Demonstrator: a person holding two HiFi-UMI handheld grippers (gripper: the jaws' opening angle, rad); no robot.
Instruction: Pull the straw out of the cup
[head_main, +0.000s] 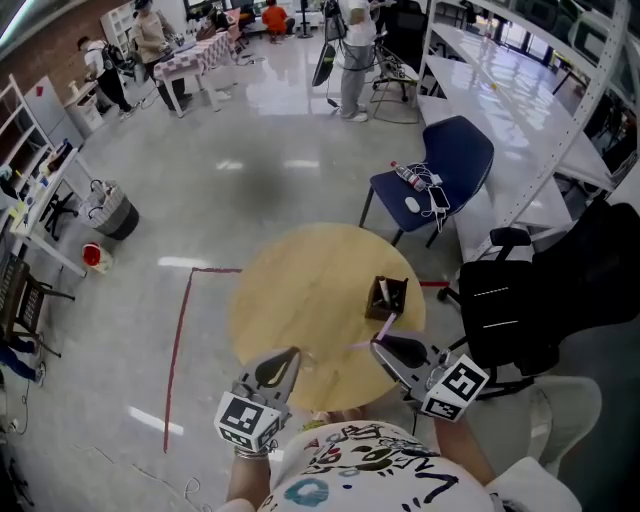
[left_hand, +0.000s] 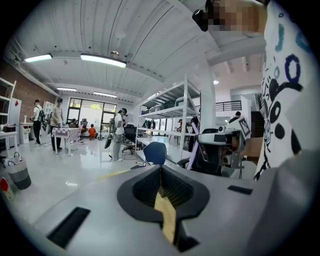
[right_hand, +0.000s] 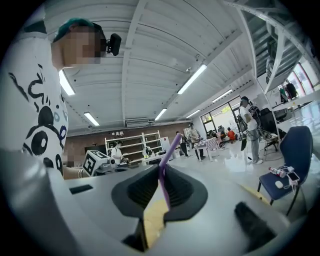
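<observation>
A dark cup (head_main: 387, 296) stands on the round wooden table (head_main: 300, 290), toward its right side. My right gripper (head_main: 384, 349) hovers at the table's near right edge, just in front of the cup, shut on a thin purple straw (head_main: 384, 326). In the right gripper view the straw (right_hand: 168, 156) rises from between the closed jaws of the gripper (right_hand: 161, 173) into open air, and no cup shows there. My left gripper (head_main: 283, 366) sits at the near edge, left of the right one. It (left_hand: 161, 176) is shut with nothing in it.
A blue chair (head_main: 447, 160) carrying small items stands beyond the table. A black office chair (head_main: 545, 290) is close on the right. Red tape (head_main: 178, 340) marks the floor at the left. Several people stand far back in the room.
</observation>
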